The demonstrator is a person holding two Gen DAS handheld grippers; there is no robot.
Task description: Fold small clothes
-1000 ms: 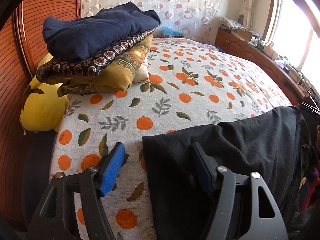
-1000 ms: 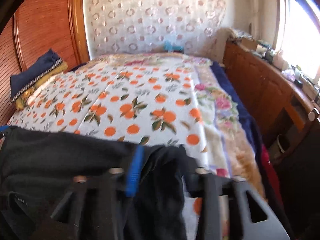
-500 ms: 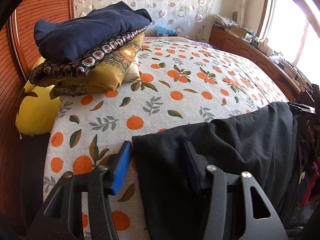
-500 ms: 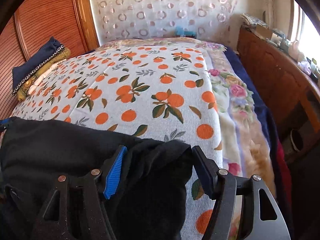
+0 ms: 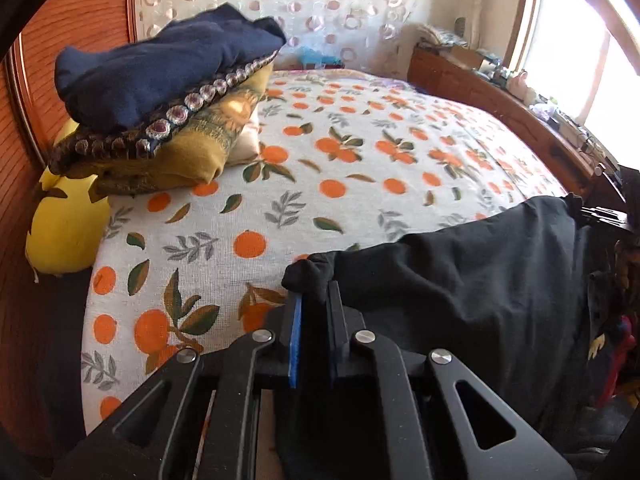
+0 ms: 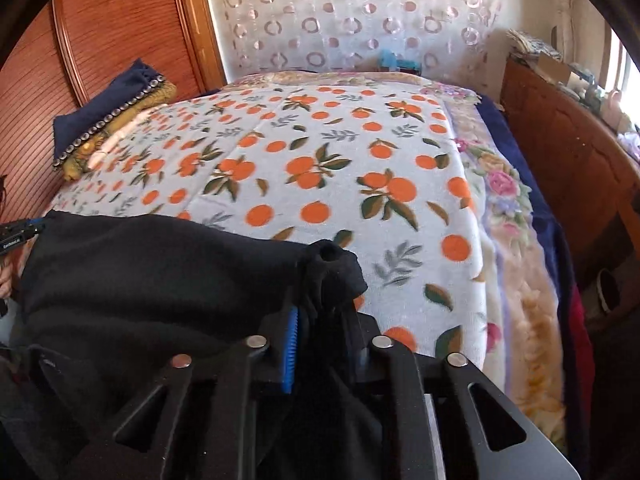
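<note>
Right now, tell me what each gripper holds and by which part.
Both are shut on the black fabric garment: left gripper pinches its left corner, right gripper its bunched right corner.

The black fabric garment (image 5: 472,300) runs off the bottom of both views, so no telling how long it is, and the pinched corners vanish between the closed jaws. The lower layers of the folded stack with the navy cloth on top (image 5: 168,64) are mostly covered, so hard to say what's in there. The yellow plush toy (image 5: 64,232) is half buried under that stack. Stuff on the wooden window ledge (image 5: 532,96) is washed out by glare and too tiny to make out. The little blue object (image 6: 394,62) by the curtain is just a blur.
</note>
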